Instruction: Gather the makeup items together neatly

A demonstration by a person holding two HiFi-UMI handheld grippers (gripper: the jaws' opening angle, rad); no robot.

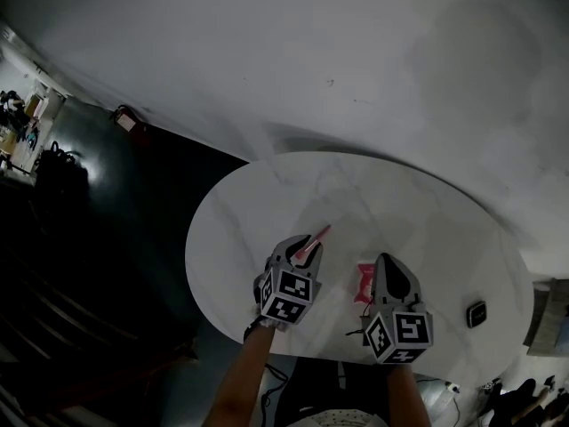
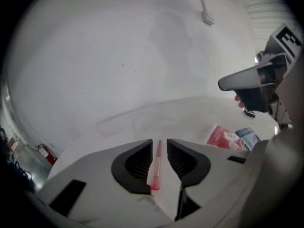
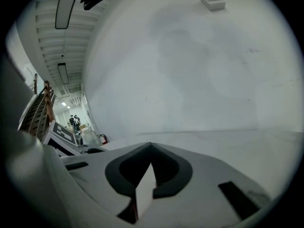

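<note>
white table (image 1: 258,207), grey wall (image 1: 311,52); left tool (image 2: 159,145) parted round pink stick (image 2: 156,167), right tool (image 3: 151,147) closed.

- table (image 1: 240,221): smooth white top, faintly veined like marble, soft sheen
- pink stick (image 2: 156,165): glossy, translucent plastic
- red packet (image 2: 221,137): shiny printed film
- left gripper (image 2: 160,144): matt grey plastic shell, black ribbed pads (image 2: 137,164)

White oval table (image 1: 427,229), white wall (image 1: 267,52) behind, dark floor (image 1: 116,256) at left, ppl (image 3: 73,122) far off in bg.

white oval table (image 1: 418,221) with red sachet (image 1: 364,280)
</note>
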